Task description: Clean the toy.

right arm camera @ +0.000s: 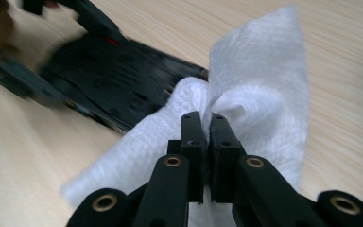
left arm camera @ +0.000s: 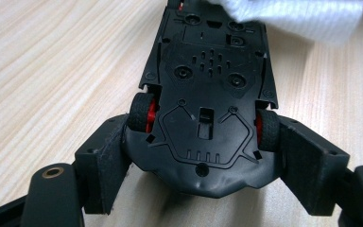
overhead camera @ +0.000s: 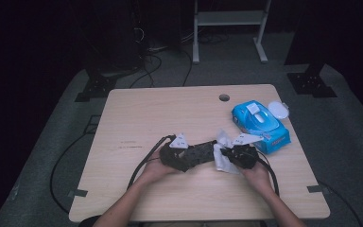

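Nearest the person, the left gripper [overhead camera: 182, 158] has its fingers [left arm camera: 105, 168] clamped on the flanks of a black toy car [left arm camera: 208, 113], just behind its red-hubbed wheels [left arm camera: 142, 113]. The car is held belly-up, its underside turned to the camera, apparently so that the chassis lies open for cleaning. Just beyond, the right gripper [overhead camera: 234, 153] has its fingers [right arm camera: 192, 142] pressed together on a bunched white wet wipe [right arm camera: 260, 90], pinched at its middle so the loose folds hang free as a pad. The wipe touches the far end of the car's underside, so wiping seems to be under way. Both meet above the front middle of the wooden counter [overhead camera: 170, 109]. Farther off, toward the right edge, lies the blue wet-wipe pack [overhead camera: 260, 123] with its white lid [overhead camera: 278, 109] flipped open, within easy reach for a fresh sheet.
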{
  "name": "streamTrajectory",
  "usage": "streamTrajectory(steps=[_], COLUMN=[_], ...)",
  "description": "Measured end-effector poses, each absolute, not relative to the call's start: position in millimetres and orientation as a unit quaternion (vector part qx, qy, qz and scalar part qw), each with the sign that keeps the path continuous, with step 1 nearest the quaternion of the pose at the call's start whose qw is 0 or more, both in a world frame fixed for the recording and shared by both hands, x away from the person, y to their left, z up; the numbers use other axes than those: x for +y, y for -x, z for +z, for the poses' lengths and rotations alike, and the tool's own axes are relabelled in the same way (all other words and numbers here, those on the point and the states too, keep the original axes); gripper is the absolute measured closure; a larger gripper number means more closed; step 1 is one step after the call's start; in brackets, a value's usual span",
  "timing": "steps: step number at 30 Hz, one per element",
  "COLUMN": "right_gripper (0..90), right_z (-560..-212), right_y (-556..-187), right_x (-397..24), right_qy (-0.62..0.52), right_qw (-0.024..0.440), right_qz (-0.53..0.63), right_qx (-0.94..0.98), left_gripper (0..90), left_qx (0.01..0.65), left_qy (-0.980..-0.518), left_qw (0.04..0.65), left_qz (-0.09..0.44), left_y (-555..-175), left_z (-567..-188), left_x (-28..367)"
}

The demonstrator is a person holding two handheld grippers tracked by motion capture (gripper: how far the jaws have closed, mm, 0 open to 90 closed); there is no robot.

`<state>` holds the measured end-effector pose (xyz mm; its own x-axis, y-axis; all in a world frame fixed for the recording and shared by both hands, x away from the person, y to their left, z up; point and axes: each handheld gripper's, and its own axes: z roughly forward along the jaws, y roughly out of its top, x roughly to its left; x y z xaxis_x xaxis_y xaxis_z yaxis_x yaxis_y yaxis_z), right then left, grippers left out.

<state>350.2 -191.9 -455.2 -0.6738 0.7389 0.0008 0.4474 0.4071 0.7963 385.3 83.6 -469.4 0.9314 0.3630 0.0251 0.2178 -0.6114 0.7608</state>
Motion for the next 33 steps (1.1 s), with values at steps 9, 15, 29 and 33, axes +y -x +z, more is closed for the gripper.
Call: streamTrajectory(steps=[9,15,29,33], right_gripper=[85.6,85.6,85.7,85.7], right_z=[-456.8,-455.7,-450.4,-449.2], right_y=[-342.9,-347.4,-350.7,-359.2], right_x=[-167.5,-177.2,-119.9,-115.4], right_qy=[-0.335,-0.350,-0.291,-0.294], right_qw=[0.145,0.154,0.089,0.066], right_qz=[0.430,0.423,0.439,0.450], right_qx=[0.826,0.822,0.845,0.841], left_gripper=[23.9,23.9,23.9,23.8], left_qx=[0.162,0.161,0.162,0.170], left_qy=[-0.897,-0.894,-0.894,-0.890], left_qw=[0.402,0.407,0.406,0.412], left_qz=[0.089,0.091,0.097,0.099], left_y=[-384.3,-384.4,-383.6,-385.6], left_z=[-471.5,-469.7,-468.0,-467.1], left_x=[81.4,82.2,82.7,85.6])
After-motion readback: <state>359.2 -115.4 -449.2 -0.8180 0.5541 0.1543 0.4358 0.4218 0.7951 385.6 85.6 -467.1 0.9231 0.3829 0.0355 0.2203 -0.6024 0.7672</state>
